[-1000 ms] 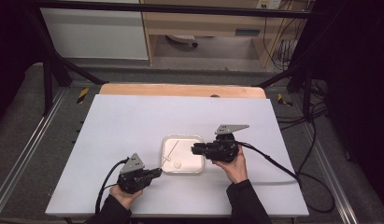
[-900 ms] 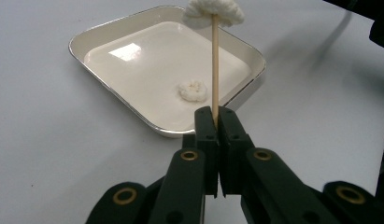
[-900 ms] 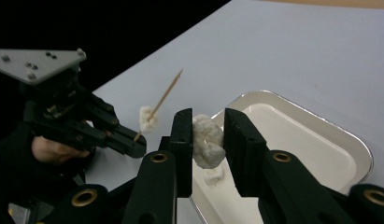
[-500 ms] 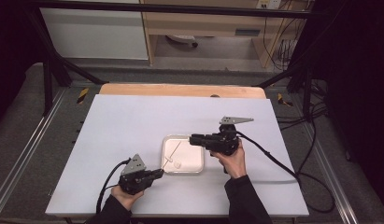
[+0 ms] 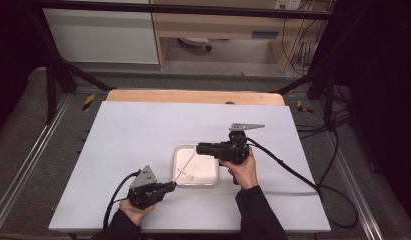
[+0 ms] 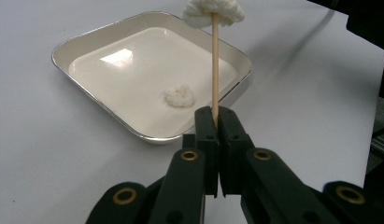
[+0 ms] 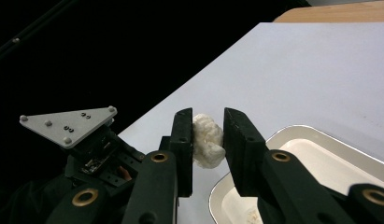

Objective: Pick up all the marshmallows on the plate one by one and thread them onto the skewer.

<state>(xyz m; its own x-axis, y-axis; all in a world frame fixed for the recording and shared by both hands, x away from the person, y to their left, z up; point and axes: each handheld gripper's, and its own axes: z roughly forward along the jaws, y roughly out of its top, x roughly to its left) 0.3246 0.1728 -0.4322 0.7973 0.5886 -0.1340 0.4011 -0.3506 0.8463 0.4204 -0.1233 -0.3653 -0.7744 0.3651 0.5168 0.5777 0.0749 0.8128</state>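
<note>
My left gripper is shut on the lower end of a thin wooden skewer, near the table's front edge. The skewer slants up over a shallow white square tray. A white fluffy lump sits on its top end. My right gripper is shut on that lump, above the tray's far rim, its jaws pointing left. A second, smaller white lump lies in the tray.
The tray stands on a white tabletop with a wooden strip along the far edge. The right gripper's cable trails across the table's right side. Metal rails and dark floor border the table.
The right gripper has shifted a little up and to the left from the tray's right side to the skewer's tip. The left gripper has stayed where it was.
</note>
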